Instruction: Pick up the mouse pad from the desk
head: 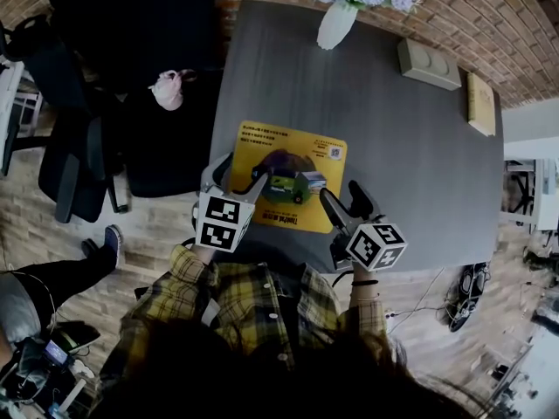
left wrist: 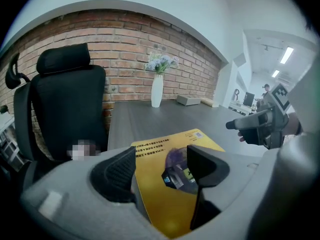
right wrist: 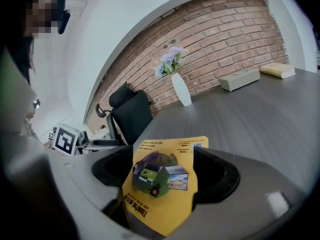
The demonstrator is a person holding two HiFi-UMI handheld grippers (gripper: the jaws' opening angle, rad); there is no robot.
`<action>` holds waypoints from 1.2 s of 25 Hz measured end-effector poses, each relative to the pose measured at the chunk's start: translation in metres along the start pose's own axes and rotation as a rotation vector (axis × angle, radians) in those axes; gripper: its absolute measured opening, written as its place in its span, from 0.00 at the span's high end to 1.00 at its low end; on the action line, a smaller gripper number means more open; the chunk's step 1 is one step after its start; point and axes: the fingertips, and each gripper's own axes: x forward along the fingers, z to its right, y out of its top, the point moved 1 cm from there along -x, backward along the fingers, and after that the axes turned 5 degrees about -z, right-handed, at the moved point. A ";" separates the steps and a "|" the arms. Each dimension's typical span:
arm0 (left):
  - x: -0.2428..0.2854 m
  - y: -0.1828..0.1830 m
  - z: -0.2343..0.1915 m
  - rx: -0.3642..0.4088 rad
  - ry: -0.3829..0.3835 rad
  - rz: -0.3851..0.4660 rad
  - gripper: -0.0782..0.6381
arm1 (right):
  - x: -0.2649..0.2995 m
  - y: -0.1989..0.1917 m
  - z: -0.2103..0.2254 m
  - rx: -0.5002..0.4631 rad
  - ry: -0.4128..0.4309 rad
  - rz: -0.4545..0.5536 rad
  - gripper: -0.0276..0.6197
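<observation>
A yellow mouse pad [head: 288,175] with a printed picture lies on the dark grey desk [head: 410,155], near its front edge. My left gripper [head: 238,175] hangs open over the pad's near left corner. My right gripper [head: 349,202] is open at the pad's near right corner. In the left gripper view the mouse pad [left wrist: 160,184] shows between the spread jaws of the left gripper [left wrist: 162,171], with the right gripper [left wrist: 252,126] off to the right. The right gripper view has the mouse pad [right wrist: 165,179] framed by the wide jaws of the right gripper [right wrist: 162,176]. Neither gripper holds anything.
A white vase of flowers [head: 336,20] stands at the desk's far edge. A grey box [head: 428,64] and a book [head: 480,103] lie at the far right. A black office chair [head: 131,77] stands left of the desk. Another person's leg [head: 61,273] is at the lower left.
</observation>
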 end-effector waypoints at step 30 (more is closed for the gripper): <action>0.053 -0.069 -0.026 -0.015 0.047 -0.214 0.47 | 0.028 -0.038 0.029 0.235 0.103 -0.080 0.41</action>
